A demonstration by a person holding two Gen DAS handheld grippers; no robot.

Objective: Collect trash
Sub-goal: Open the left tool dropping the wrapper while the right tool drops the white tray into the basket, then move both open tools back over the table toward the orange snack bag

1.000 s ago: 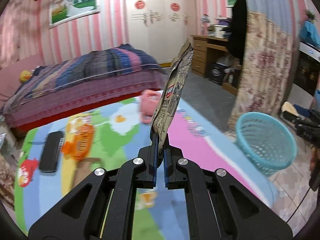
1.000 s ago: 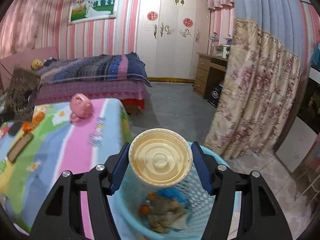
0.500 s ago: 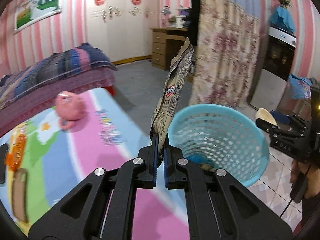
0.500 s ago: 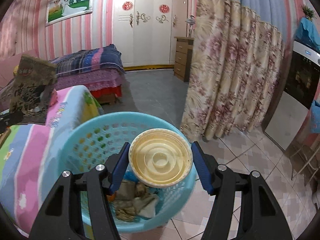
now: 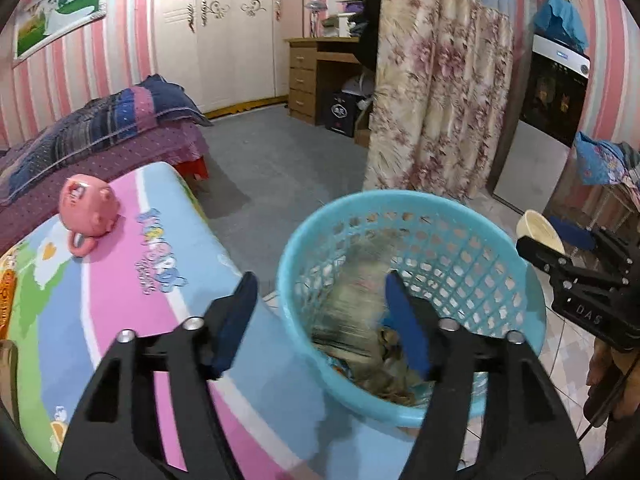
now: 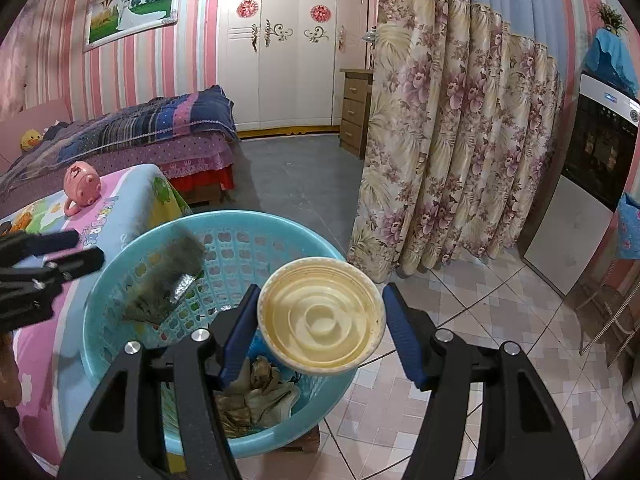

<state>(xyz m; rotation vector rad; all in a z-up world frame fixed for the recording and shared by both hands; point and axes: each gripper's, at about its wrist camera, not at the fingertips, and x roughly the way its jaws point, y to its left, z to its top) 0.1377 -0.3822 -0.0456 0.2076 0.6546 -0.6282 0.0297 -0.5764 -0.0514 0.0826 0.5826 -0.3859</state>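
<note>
My left gripper [image 5: 320,312] is open and empty above the near rim of the turquoise mesh basket [image 5: 520,276]. The snack bag [image 5: 356,300] is blurred, dropping into the basket; it also shows in the right wrist view [image 6: 164,280] against the basket's inner wall [image 6: 240,256]. My right gripper [image 6: 320,320] holds a cream paper bowl [image 6: 320,316] between its blue pads, over the basket's right rim. The right gripper with the bowl [image 5: 540,232] shows at the right in the left wrist view. Crumpled trash [image 6: 256,392] lies in the basket's bottom.
A table with a colourful cartoon cloth [image 5: 120,280] stands left of the basket, with a pink piggy toy [image 5: 86,208] on it. A floral curtain [image 6: 460,140] hangs behind. A bed [image 6: 140,132], a wooden drawer unit [image 5: 316,76] and a dark appliance [image 6: 600,140] stand around.
My left gripper opened and let go of the snack bag, which now falls into the basket. The right gripper shifted right, with the bowl now over the basket's right rim.
</note>
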